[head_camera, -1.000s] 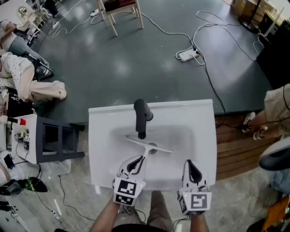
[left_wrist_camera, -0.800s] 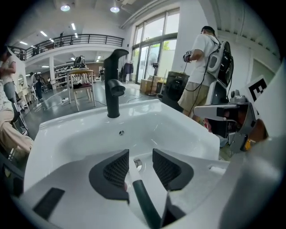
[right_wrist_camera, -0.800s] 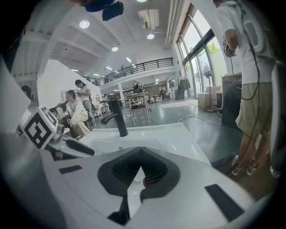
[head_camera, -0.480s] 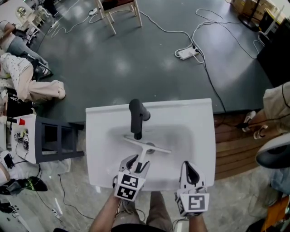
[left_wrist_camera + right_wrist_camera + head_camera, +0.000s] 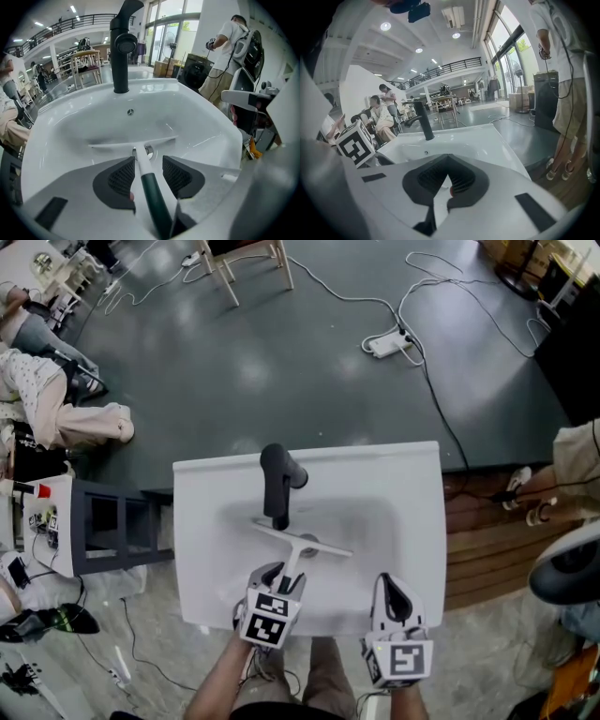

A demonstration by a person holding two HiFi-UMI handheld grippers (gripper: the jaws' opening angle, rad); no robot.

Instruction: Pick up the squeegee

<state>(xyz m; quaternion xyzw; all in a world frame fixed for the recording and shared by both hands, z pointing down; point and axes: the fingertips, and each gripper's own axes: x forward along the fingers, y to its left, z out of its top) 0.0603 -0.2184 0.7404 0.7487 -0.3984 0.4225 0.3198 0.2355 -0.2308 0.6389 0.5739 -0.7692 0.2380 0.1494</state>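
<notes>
The squeegee (image 5: 302, 542) is laid in the bowl of the white washbasin (image 5: 208, 521), at the lower middle of the head view. Its pale blade is set across the bowl just below the black faucet (image 5: 277, 482), and its handle is pointed down the frame toward the near rim. The left claw (image 5: 281, 576) is held over that handle. In the left gripper view its jaws are seen spread wide, having just been opening. The squeegee's dark green grip is straddled by them but not pinched. The white neck is seen close beside the left-hand pad; whether it is touched cannot be told. The metal drain (image 5: 149, 150) is glimpsed just behind the joint of blade and handle. The right claw (image 5: 390, 582) is held over the near rim at the lower right of the basin, apart from the squeegee. In the right gripper view its jaws are clenched tip to tip, with nothing gripped.
</notes>
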